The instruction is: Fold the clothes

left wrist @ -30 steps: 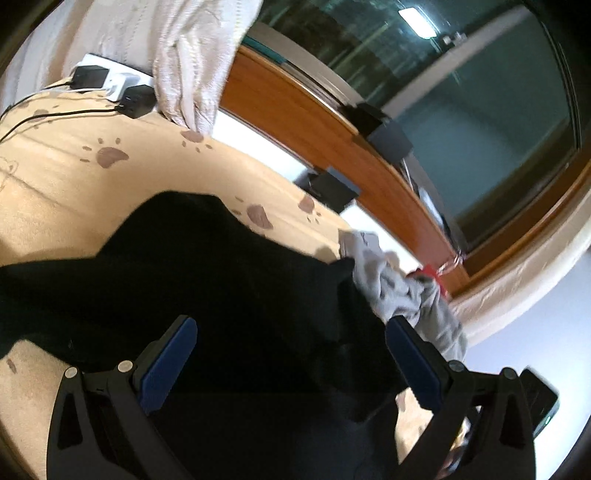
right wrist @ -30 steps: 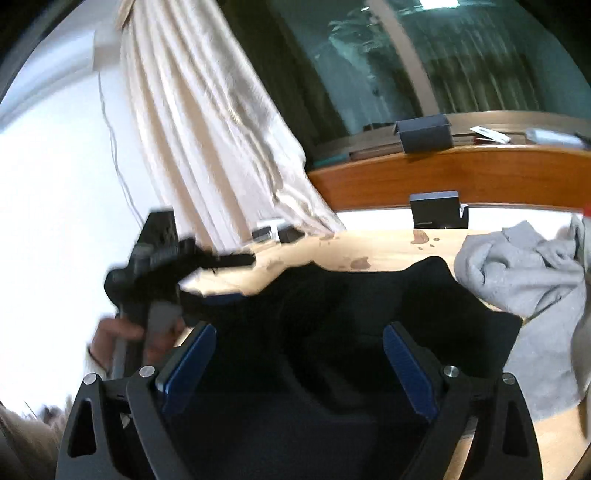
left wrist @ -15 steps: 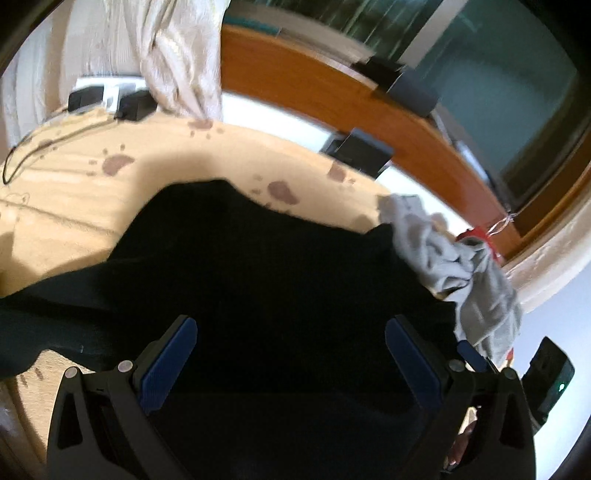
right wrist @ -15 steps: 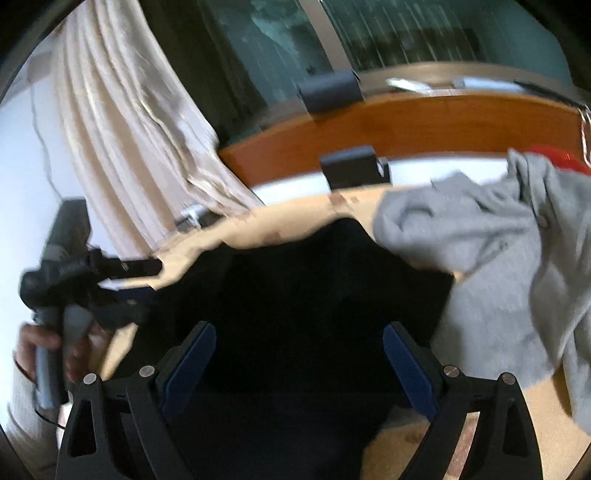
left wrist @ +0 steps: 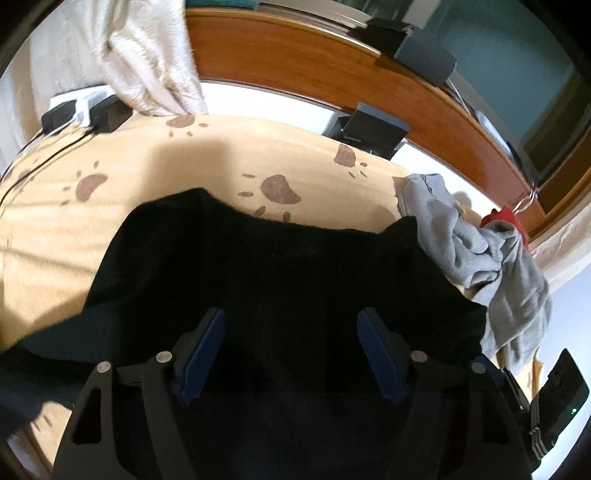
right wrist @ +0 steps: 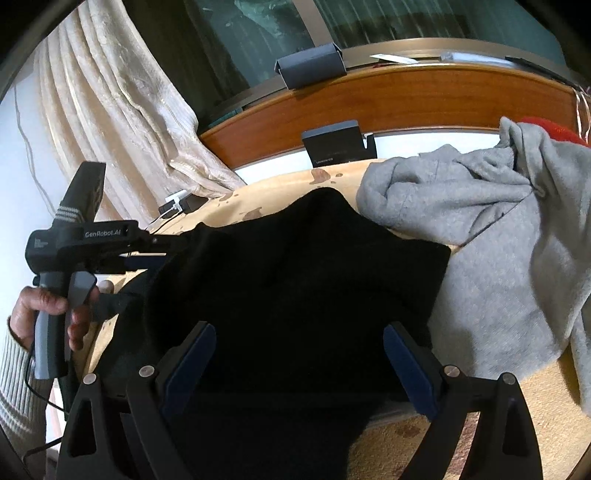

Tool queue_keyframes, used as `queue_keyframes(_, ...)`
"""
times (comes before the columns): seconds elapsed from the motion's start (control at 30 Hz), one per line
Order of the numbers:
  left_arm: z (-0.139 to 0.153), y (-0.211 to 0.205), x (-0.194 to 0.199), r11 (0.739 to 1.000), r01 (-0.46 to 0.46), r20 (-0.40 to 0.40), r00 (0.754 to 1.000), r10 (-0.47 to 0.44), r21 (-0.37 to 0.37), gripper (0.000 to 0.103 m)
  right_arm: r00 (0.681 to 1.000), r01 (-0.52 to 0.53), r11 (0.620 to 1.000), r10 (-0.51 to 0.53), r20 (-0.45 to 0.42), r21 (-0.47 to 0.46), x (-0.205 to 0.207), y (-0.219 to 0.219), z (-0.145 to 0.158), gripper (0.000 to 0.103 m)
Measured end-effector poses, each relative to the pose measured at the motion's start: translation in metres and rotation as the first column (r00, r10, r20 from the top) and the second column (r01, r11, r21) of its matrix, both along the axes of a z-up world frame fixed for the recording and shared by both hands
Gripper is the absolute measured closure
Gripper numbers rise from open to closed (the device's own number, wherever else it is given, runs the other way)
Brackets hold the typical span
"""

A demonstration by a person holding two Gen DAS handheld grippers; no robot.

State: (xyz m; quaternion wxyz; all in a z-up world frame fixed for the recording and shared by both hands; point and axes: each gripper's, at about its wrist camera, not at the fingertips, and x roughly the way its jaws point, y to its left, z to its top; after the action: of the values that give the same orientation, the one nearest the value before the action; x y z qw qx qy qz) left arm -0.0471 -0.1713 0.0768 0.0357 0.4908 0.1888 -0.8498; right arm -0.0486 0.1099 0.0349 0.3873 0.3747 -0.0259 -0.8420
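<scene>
On the paw-print blanket [left wrist: 155, 173] — black garment [left wrist: 280, 266] | both jaws parted, nothing held

A tan cover printed with brown paw marks [left wrist: 155, 177] spreads over the surface. At its far left corner, a white power strip [left wrist: 79, 101] carries black adapters with cables, just beside a cream curtain [right wrist: 122, 122]. Behind runs a wooden ledge [left wrist: 295, 70] beneath a dark window [right wrist: 388, 22]. One dark box [right wrist: 338, 146] stands below the ledge; another [right wrist: 310, 68] rests on it.
</scene>
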Motion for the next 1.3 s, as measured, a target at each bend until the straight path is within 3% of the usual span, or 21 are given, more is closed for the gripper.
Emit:
queue_keyframes(0.07, -0.007, 0.001, -0.008, 1.0, 0.014, 0.033, 0.999, -0.015, 0.013, 0.032, 1.0, 0.001, 1.0, -0.001, 0.011, -0.003, -0.001, 0.001, -0.001, 0.008)
queue_keyframes(0.13, -0.015, 0.0, -0.015, 1.0, 0.016, 0.074, 0.997, -0.017, 0.019, 0.066, 1.0, 0.0, 1.0, 0.0, 0.012, -0.004, -0.001, 0.002, -0.001, 0.008)
queue_keyframes(0.23, -0.017, -0.002, -0.012, 1.0, 0.005, 0.069, 0.998, -0.006, 0.009, 0.084, 1.0, -0.001, 1.0, 0.001, 0.011, 0.0, -0.001, 0.001, -0.001, 0.008)
queue_keyframes(0.33, -0.005, -0.017, 0.004, 0.997, -0.068, -0.008, 0.998, 0.068, 0.028, 0.088, 1.0, -0.002, 1.0, 0.002, 0.012, 0.001, -0.001, 0.001, -0.001, 0.008)
queue_keyframes(0.4, 0.007, -0.023, 0.031, 0.992, -0.128, -0.08, 0.989, 0.127, -0.007, 0.088, 1.0, -0.001, 1.0, 0.001, 0.015, 0.0, -0.001, 0.002, -0.001, 0.008)
queue_keyframes(0.53, 0.016, -0.033, 0.091, 0.977, -0.211, -0.17, 0.964, 0.203, -0.03, 0.088, 1.0, 0.004, 1.0, -0.004, 0.021, 0.001, -0.001, 0.002, -0.001, 0.008)
queue_keyframes(0.67, -0.002, -0.041, 0.136, 0.974, -0.225, -0.143, 0.965, 0.221, -0.012, 0.088, 1.0, 0.005, 1.0, -0.005, 0.025, 0.004, -0.001, 0.003, 0.0, 0.008)
queue_keyframes(0.83, -0.027, -0.031, 0.164, 0.987, -0.157, -0.054, 0.986, 0.155, -0.029, 0.086, 1.0, 0.004, 1.0, -0.005, 0.024, 0.011, 0.0, 0.002, 0.0, 0.008)
queue_keyframes(0.97, -0.022, -0.026, 0.184, 0.989, -0.142, -0.057, 0.989, 0.14, -0.04, 0.081, 1.0, 0.003, 1.0, -0.003, 0.023, 0.019, 0.001, 0.001, 0.0, 0.008)
queue_keyframes(1.07, -0.008, -0.031, 0.193, 0.983, -0.162, -0.089, 0.984, 0.155, -0.082, 0.071, 1.0, 0.004, 1.0, -0.004, 0.022, 0.025, 0.001, 0.0, 0.001, 0.008)
queue_keyframes(1.2, 0.003, -0.047, 0.194, 0.981, -0.186, -0.133, 0.975, 0.177, -0.053, 0.04, 1.0, 0.003, 1.0, -0.003, 0.022, 0.029, 0.001, 0.0, 0.001, 0.008)
queue_keyframes(1.3, 0.005, -0.055, 0.185, 0.984, -0.172, -0.149, 0.975, 0.165, -0.035, 0.033, 1.0, 0.003, 1.0, -0.003, 0.023, 0.03, 0.001, 0.0, 0.001, 0.008)
